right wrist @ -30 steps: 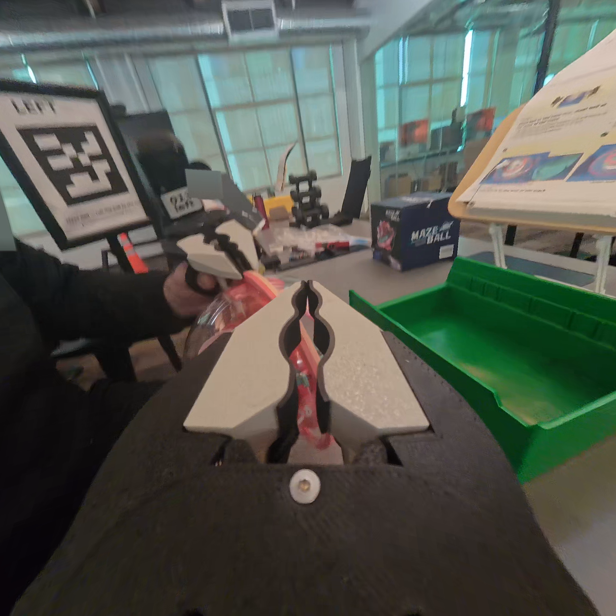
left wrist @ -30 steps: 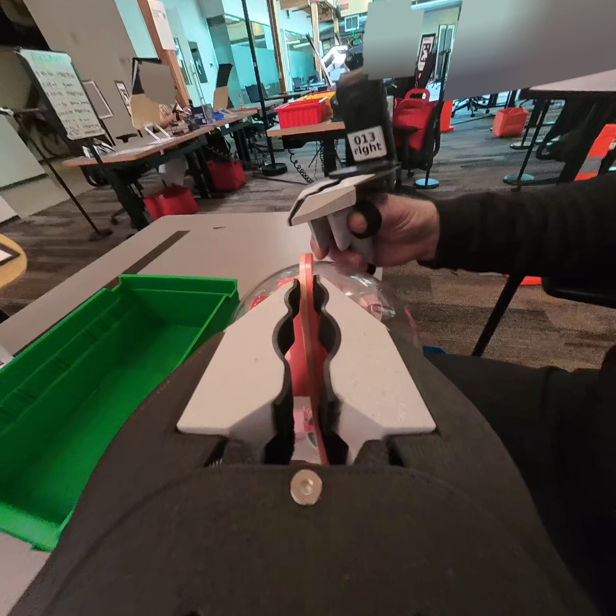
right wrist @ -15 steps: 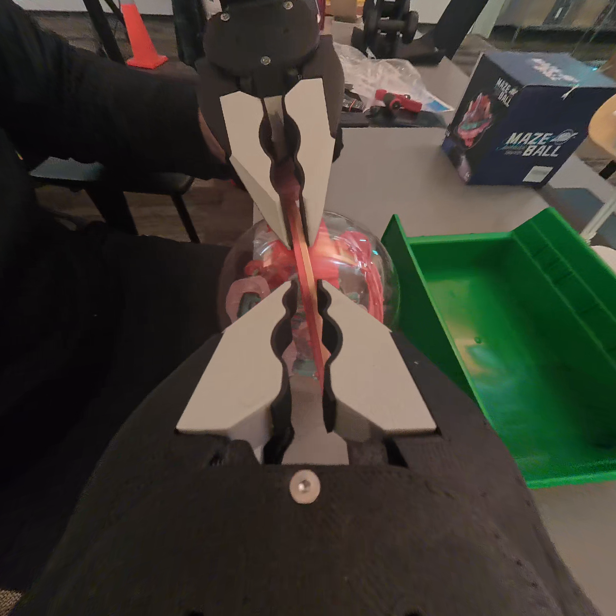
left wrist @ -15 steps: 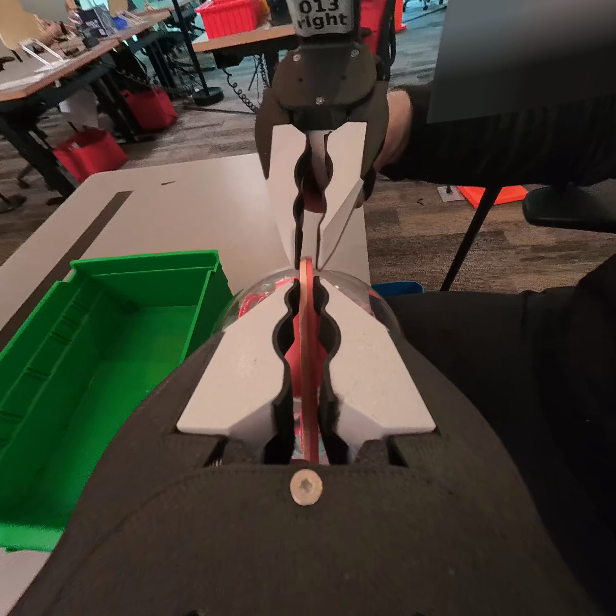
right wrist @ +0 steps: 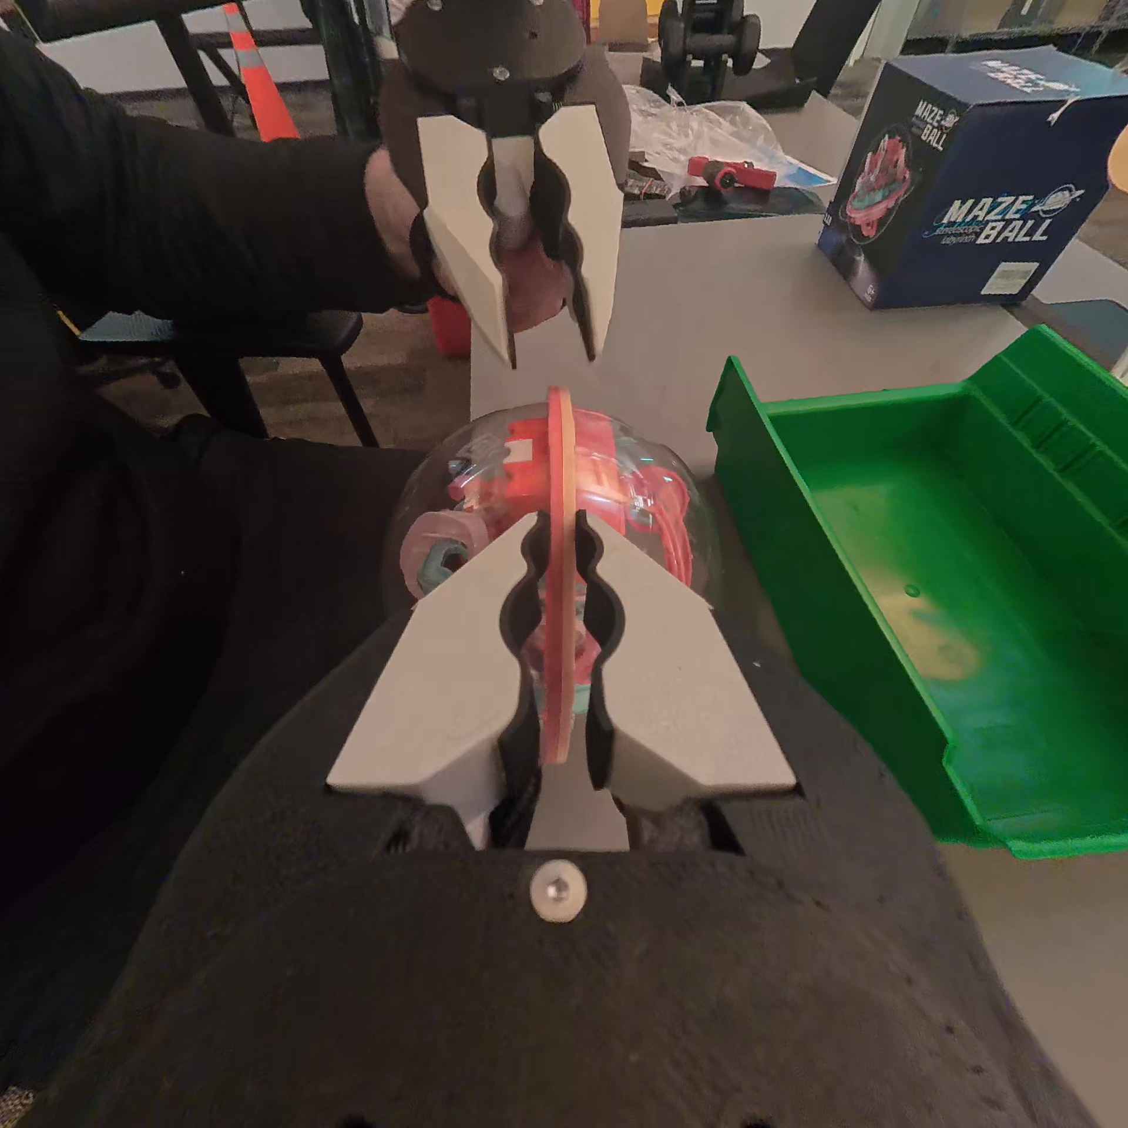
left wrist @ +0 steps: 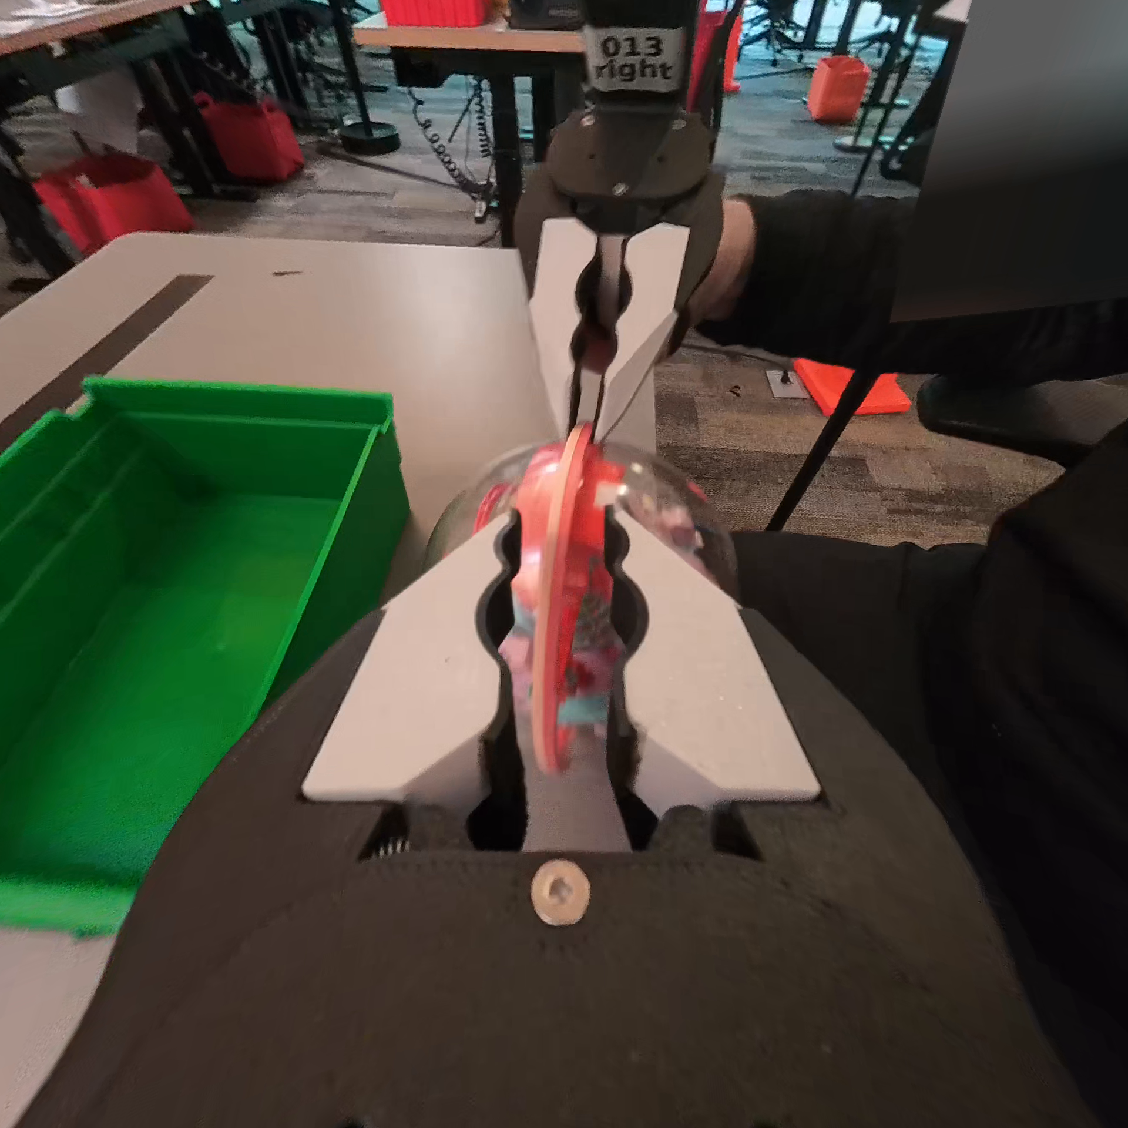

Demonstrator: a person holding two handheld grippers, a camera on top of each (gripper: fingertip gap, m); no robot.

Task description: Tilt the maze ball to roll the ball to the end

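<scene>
Both grippers faced each other across the maze ball. My right gripper was clamped on the ball's red ring, its pads pressed against both faces of the ring. My left gripper stood open with its fingers apart astride the far edge of the same ring; in the right wrist view its tips sat clear of the ring, though the left view was blurred there, so contact was hard to judge.

That ring stood upright on edge, its plane running along the line between my two grippers. On either side of it bulged the clear halves of the shell, packed with red, pink and teal tracks. It sat off the near edge of the grey table, over my dark clothing.

Just beside the ball lay an open green bin on the table. Farther back stood a dark blue box and some crumpled clear plastic.
</scene>
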